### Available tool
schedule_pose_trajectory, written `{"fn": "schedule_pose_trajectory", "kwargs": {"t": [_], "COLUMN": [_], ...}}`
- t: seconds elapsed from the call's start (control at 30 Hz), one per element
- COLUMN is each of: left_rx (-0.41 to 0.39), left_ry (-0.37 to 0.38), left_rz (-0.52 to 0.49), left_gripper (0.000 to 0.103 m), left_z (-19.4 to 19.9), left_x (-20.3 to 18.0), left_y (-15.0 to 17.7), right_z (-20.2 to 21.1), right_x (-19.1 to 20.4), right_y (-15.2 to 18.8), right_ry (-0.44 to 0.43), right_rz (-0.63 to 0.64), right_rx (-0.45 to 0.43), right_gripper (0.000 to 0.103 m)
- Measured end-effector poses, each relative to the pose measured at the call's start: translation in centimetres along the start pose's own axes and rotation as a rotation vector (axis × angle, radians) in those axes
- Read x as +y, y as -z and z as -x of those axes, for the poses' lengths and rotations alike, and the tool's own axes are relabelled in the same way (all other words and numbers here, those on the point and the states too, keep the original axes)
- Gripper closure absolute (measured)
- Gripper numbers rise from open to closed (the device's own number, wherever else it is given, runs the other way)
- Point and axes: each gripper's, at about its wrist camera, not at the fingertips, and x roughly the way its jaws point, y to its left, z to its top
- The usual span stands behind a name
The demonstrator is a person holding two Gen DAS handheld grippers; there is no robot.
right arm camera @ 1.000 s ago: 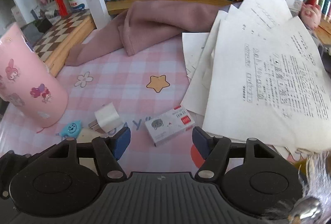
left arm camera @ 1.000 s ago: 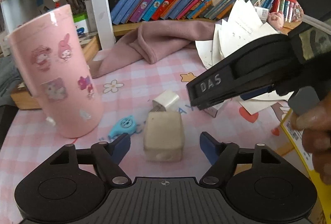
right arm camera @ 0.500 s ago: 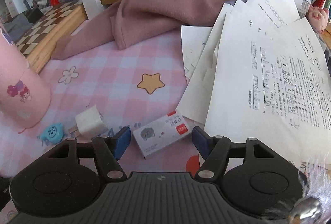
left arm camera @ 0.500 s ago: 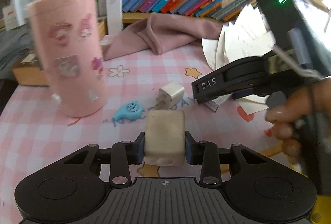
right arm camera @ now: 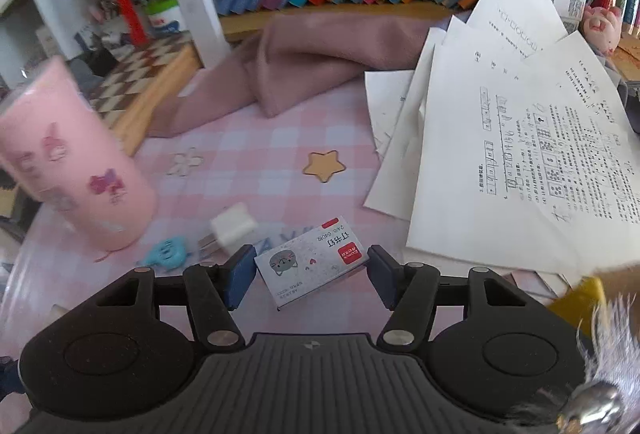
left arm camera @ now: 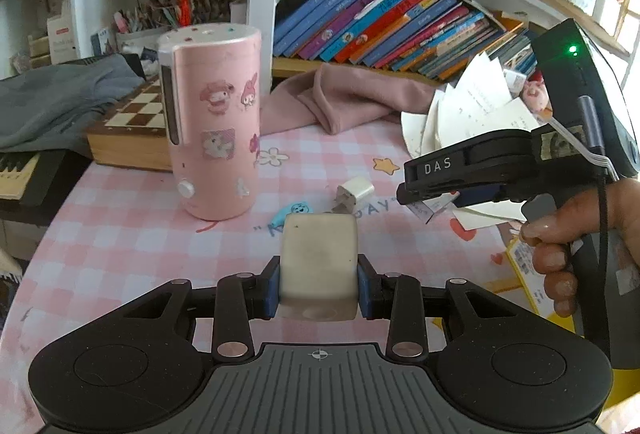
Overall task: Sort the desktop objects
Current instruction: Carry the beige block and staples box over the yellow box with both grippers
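Cream block (left arm camera: 318, 258) clamped in my left claw (left arm camera: 318, 284), clear of the table. Right claw (right arm camera: 311, 272) gapes astride the staple box (right arm camera: 310, 260), pads not touching. Next: close right, lift, carry both to their spots.

The left tool (left arm camera: 318, 284) has clamped the cream block (left arm camera: 319, 261) and lifted it off the table.

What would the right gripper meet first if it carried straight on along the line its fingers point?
Most likely the small staple box, which lies on the pink checked tablecloth between the open fingers of the right gripper. Depth is unclear, but nothing shows in front of it.
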Motion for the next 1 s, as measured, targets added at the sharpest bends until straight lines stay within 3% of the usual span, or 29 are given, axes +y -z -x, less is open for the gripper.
{"fn": "schedule_pose_trajectory", "kwargs": {"t": [0.5, 1.0], "left_rx": [-0.075, -0.114], "left_ry": [0.061, 0.114], "left_rz": [-0.044, -0.09], "left_gripper": [0.069, 0.069], "left_z": [7.7, 14.8], "left_x": [-0.7, -0.7], "left_y": [1.8, 3.2], "right_z": [10.7, 18.1], "right_x": [2.2, 2.0], "right_y": [4.1, 8.7], "right_ry": [-0.048, -0.106], "right_rz": [0.037, 0.025], "right_rx": [-0.174, -0.2], "right_gripper": [0.045, 0.045]}}
